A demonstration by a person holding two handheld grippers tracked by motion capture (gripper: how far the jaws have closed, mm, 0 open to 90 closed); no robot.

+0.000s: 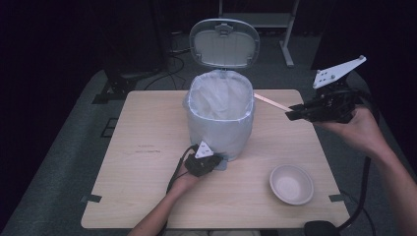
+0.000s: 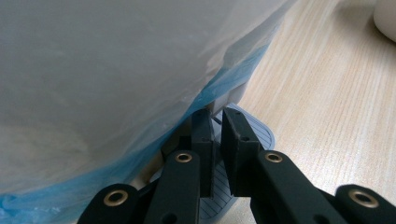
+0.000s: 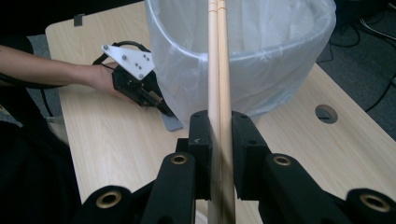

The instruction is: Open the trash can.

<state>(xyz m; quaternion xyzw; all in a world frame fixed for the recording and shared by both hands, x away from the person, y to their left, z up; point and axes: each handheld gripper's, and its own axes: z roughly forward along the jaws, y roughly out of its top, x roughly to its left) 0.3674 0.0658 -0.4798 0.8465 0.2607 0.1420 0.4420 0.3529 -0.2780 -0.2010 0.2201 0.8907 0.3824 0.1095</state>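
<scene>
Right gripper (image 3: 219,135) clenched a light, stiff pair of wooden chopsticks (image 3: 218,60) at one end; left gripper (image 2: 217,140), jaws closed, pressed the bin's grey pedal (image 2: 261,133).

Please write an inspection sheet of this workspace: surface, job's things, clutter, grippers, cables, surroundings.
Surface: light wooden table, with faint small marks left of the bin.
Job's things: pedal bin with a plastic liner, lid standing open; a pair of wooden chopsticks, tips toward the bin's rim.
Clutter: one pale bowl at the near right of the table, which looks empty.
Grippers: left gripper shut, pressing on the bin's pedal; right gripper shut on the chopsticks, raised beside the bin.
Cables: one black cable trails from the left gripper, another from the right.
Surroundings: grey floor, dark background, a metal frame behind the table.
</scene>
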